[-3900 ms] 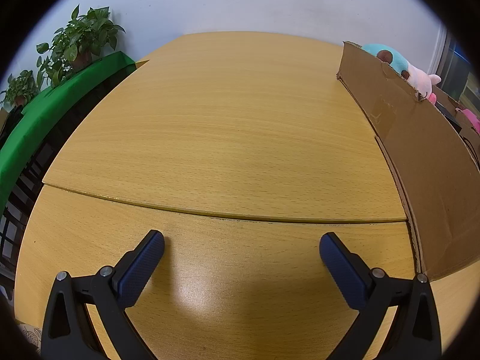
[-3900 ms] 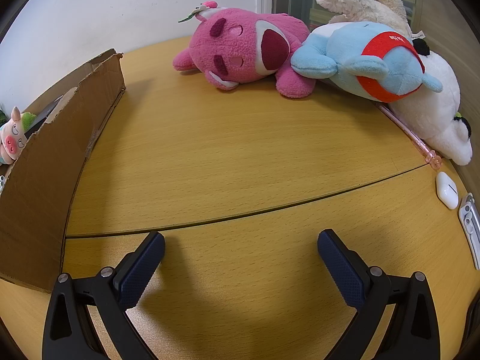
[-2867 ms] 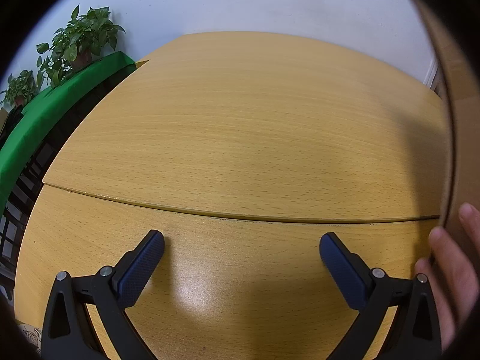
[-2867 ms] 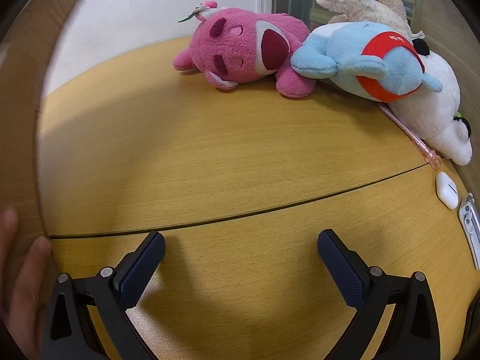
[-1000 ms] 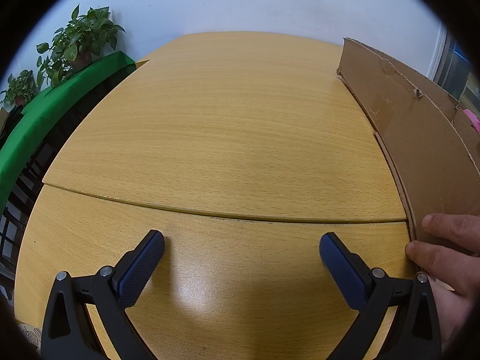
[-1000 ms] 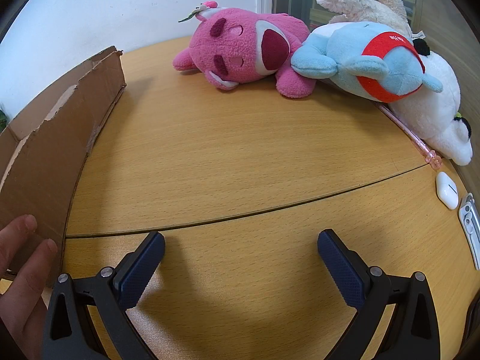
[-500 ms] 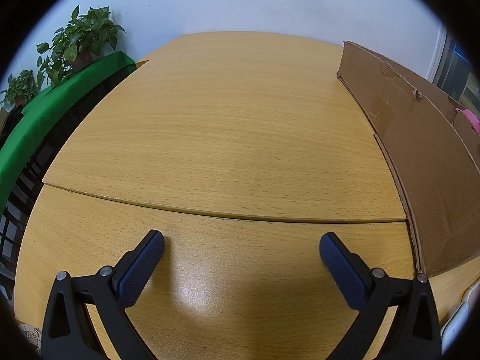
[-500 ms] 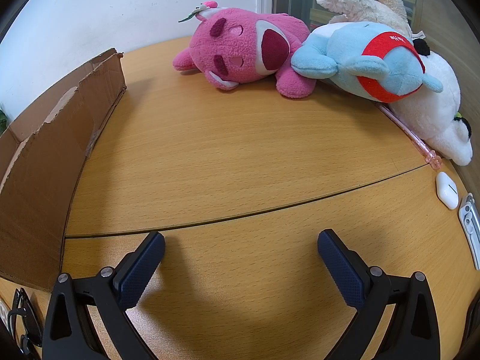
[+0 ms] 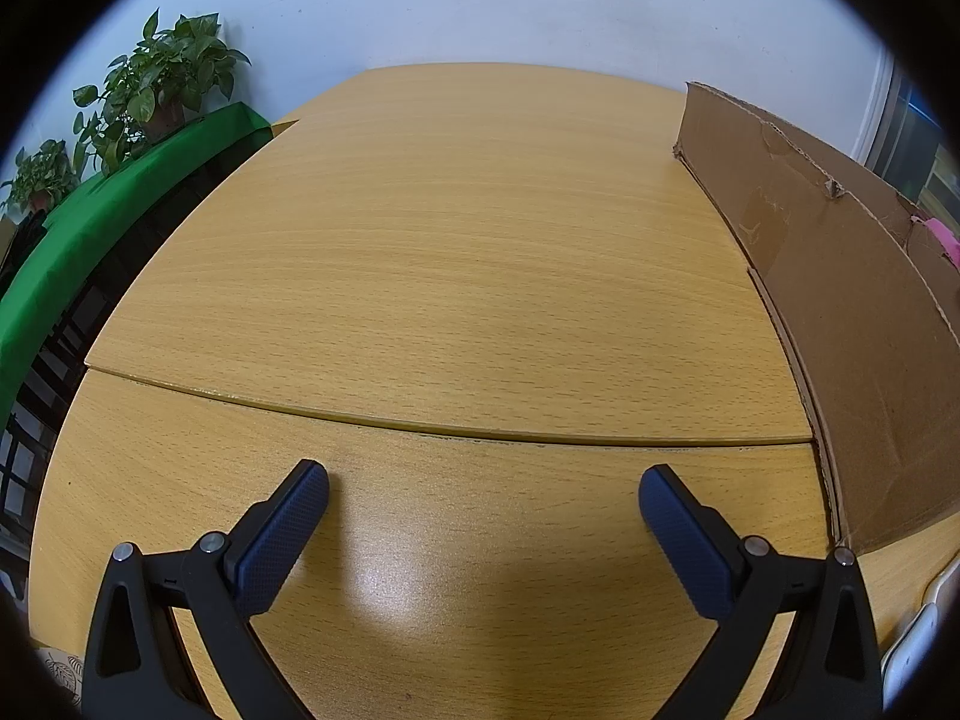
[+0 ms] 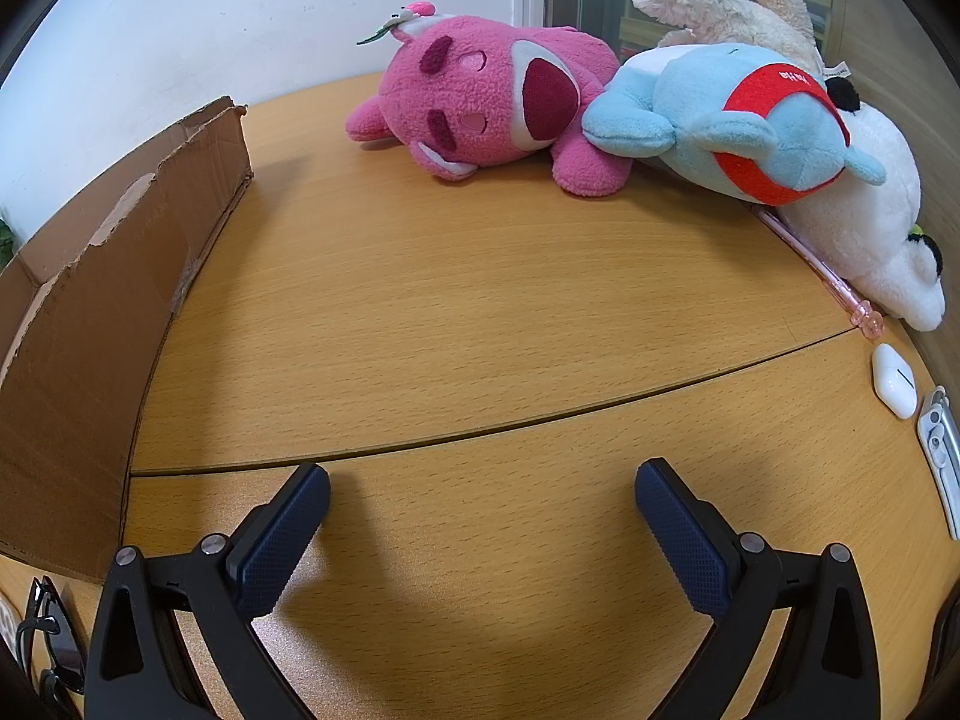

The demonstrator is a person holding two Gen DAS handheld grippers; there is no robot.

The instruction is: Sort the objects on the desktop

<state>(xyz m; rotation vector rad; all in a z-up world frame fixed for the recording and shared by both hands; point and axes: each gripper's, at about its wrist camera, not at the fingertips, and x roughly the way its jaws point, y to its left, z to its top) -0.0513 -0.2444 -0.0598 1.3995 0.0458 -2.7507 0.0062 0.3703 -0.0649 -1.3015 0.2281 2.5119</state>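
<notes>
Left wrist view: the left claw [image 9: 483, 495] hangs low over the wooden table [image 9: 456, 252], its two dark blue fingers [image 9: 282, 534] spread wide apart with nothing between them. A seam crosses the table just ahead of the fingertips. At 3 o'clock stands a cardboard box [image 9: 840, 312] with torn upper edges, its long wall running away toward 1 o'clock. A bit of something pink [image 9: 942, 237] shows over its rim. At 10 o'clock, beyond the table's edge, potted plants [image 9: 162, 84] sit above a green cloth [image 9: 102, 210]. A white object [image 9: 912, 642] is cut off at 4 o'clock.

Right wrist view: the right claw [image 10: 483, 492] is likewise spread wide and empty above the table [image 10: 456, 312]. The same cardboard box [image 10: 108, 300] stands at 9 o'clock. At 12 o'clock lies a pink plush bear [image 10: 498, 108], touching a blue plush with a red band [image 10: 744, 132] at 1 o'clock, which leans on a white plush [image 10: 870, 228]; a cream plush [image 10: 720, 6] lies behind. A pink pen [image 10: 834, 282] pokes out from under them at 2 o'clock, with a white earbud case [image 10: 894, 381] and a silvery object [image 10: 942, 456] near 3 o'clock. Dark glasses [image 10: 48, 642] lie at 8 o'clock.
</notes>
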